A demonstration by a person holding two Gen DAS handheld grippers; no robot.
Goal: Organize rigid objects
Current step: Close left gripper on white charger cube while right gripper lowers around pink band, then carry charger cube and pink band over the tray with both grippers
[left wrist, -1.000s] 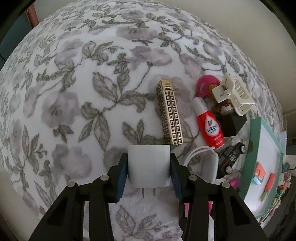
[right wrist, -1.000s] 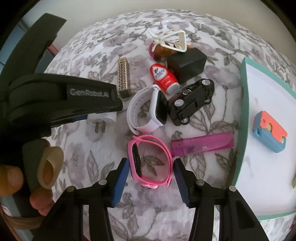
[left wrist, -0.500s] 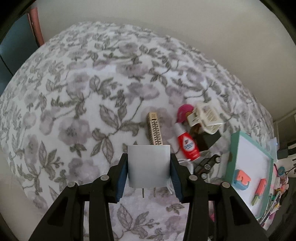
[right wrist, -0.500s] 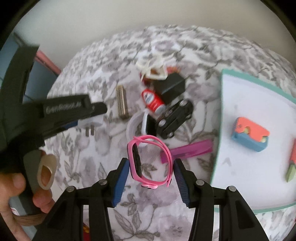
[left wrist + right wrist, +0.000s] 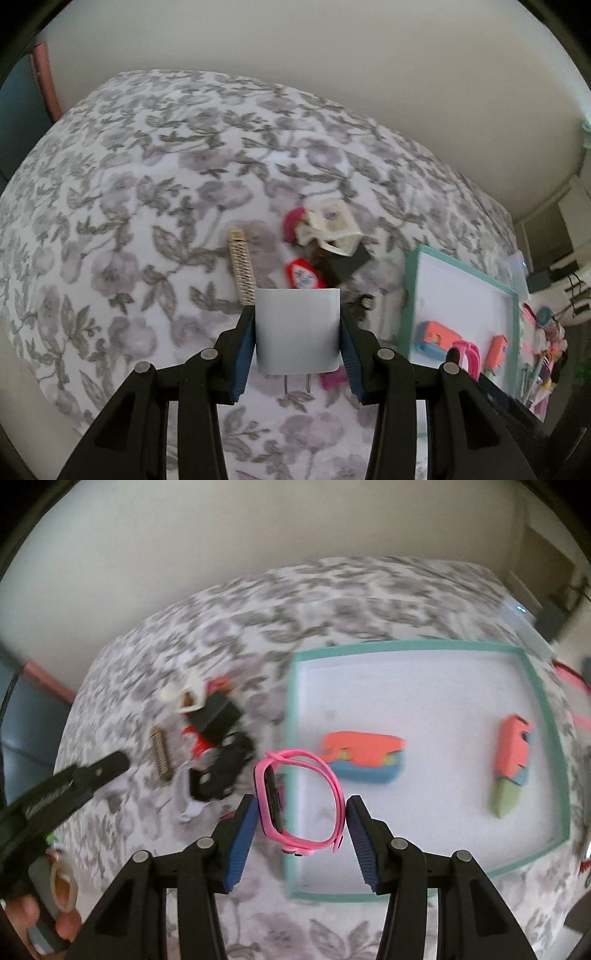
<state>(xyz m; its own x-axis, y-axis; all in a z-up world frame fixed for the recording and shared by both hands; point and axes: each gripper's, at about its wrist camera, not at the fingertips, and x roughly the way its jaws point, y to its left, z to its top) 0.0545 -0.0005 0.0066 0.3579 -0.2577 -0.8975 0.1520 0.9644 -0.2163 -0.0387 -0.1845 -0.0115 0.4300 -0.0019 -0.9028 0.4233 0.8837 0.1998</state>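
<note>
Both my tools have lifted off the floral bedspread (image 5: pixel 147 206) since a second ago, so the pile at eleven o'clock now looks smaller and the teal-rimmed tray (image 5: pixel 546 716) has swung in under my right gripper (image 5: pixel 300 812). I judge both pieces are now on their way to the tray.

My right gripper is clamped on the pink watch (image 5: pixel 299 801), hanging over the tray's near left edge. Its loop stands on edge, long axis running twelve to six, the dark face toward nine.

My left gripper (image 5: pixel 297 343) is closed on the white charger plug (image 5: pixel 297 328), clear of the cloth, its prongs pointing to six, back at me.
</note>
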